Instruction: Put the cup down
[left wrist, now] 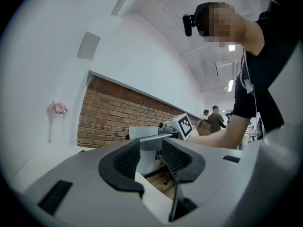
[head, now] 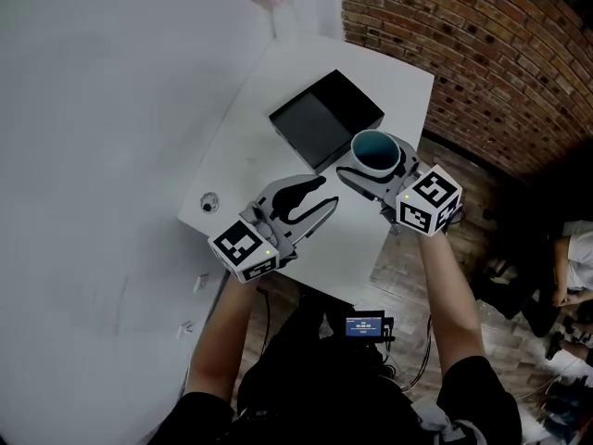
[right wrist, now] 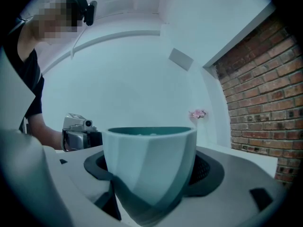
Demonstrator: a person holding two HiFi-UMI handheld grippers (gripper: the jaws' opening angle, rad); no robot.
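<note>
White rectangular table (head: 278, 100) is taken as reference; it is set against the white wall, with wooden floor beyond its right edge.

Flat black rectangular box (head: 326, 119) is seen lying on the table's far half, turned at an angle to the table's edges. The near half is left bare, so room for a set-down is judged available there.

Left gripper (head: 328, 194) is held over the table's near middle, pointing level. Its jaws are seen well apart with nothing between them; only the table edge and the floor show through the gap. It is judged to be idle, kept out of the way.

Right gripper (head: 380, 172) is held at the table's right edge. Its jaws are spread wide and pressed on the two sides of the teal-and-white ceramic cup (head: 375, 150). The cup is kept upright, mouth up, probably so that it lands flat on its base. Contact with the table cannot be made out, so the set-down is judged not yet done.

Small dark round object (head: 209, 201) is noted at the table's near-left corner; its identity cannot be told.
</note>
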